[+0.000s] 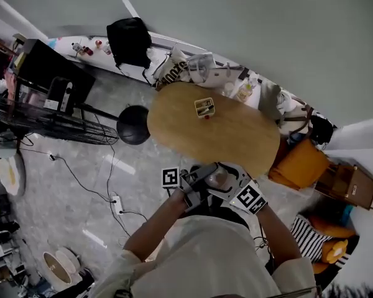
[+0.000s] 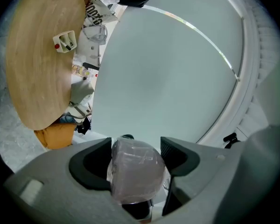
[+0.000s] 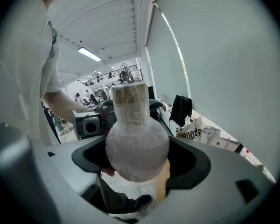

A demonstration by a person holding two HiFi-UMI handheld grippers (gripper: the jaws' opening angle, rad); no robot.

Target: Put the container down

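Note:
The container (image 3: 136,148) is a round-bellied flask with a cork-coloured neck, wrapped in clear film. I hold it in the air close to my chest, short of the near edge of the oval wooden table (image 1: 217,135). My right gripper (image 3: 137,157) is shut on its round belly. My left gripper (image 2: 136,157) is shut on a wrapped end of the container (image 2: 136,169). In the head view both grippers, left (image 1: 196,182) and right (image 1: 235,184), meet around the container (image 1: 217,177).
A small white box (image 1: 204,107) with small items stands on the table's far part, also in the left gripper view as the box (image 2: 65,41). A fan (image 1: 43,121), a black round base (image 1: 133,125) and floor cables lie left. An orange chair (image 1: 301,163) stands right.

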